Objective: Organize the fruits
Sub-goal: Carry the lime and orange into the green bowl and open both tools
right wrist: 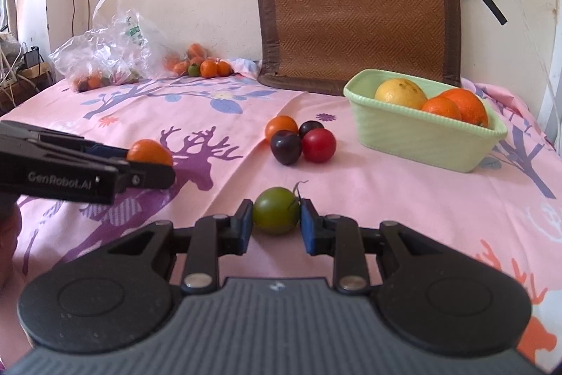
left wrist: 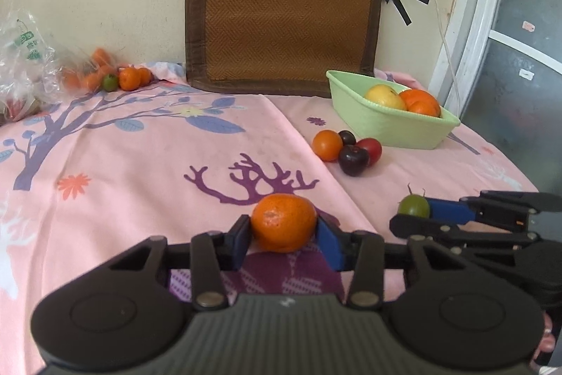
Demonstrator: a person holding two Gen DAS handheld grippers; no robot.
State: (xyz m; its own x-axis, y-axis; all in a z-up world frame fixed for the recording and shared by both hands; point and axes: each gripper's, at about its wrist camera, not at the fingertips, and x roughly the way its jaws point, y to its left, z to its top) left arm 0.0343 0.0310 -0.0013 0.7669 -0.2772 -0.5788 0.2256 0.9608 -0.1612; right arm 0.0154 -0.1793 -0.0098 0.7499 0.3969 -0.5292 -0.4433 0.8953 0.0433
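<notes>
Our left gripper (left wrist: 283,231) pinches a round orange tangerine (left wrist: 283,222) on the pink patterned surface (left wrist: 140,164). Our right gripper (right wrist: 276,222) pinches a small green tomato (right wrist: 275,209); near the far right edge we see a pale green plastic basket (right wrist: 421,136).

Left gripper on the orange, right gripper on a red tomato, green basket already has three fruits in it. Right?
Not quite: the right gripper is shut on a green tomato, not a red one, as the right wrist view shows. The left gripper does hold the orange, and the green basket holds three fruits.

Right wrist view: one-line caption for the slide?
Right gripper shut on a green fruit above the pink cloth, with the green basket of citrus ahead.
</notes>
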